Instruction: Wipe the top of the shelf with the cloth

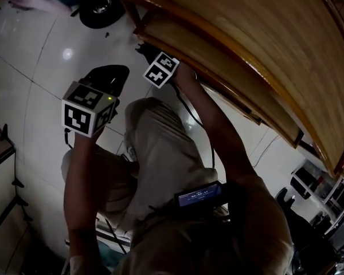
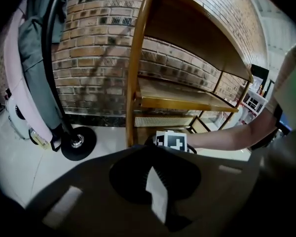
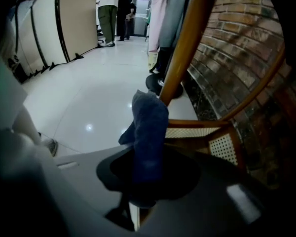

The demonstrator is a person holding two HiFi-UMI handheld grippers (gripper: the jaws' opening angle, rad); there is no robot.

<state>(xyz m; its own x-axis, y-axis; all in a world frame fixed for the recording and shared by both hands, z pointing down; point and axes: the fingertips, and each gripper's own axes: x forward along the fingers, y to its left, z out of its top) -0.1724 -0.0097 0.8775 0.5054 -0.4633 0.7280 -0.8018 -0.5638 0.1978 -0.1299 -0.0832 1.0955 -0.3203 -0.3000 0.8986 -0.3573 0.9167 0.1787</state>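
The right gripper (image 3: 143, 197) is clamped on a dark blue cloth (image 3: 150, 125), which is bunched into a thick roll between the jaws. The cloth's long axis is carried along the line of the jaws, and its free end is pointed away from the gripper toward the front corner post of the wooden shelf (image 3: 186, 58). The cloth is thus held low, just beside that post and near the shelf's woven cane panel (image 3: 222, 149), well below the shelf's top board (image 1: 264, 50). This is judged a carrying grip rather than a wiping one, since only the rolled end would meet the wood. The top board is not yet touched, so a lift to it is judged to be needed. The left gripper (image 2: 155, 196) is seen with its jaws together and nothing between them. It is held out from the shelf's front over the white tiled floor (image 2: 24, 167), probably to be kept clear. A brick wall (image 2: 98, 48) is seen behind the shelf.
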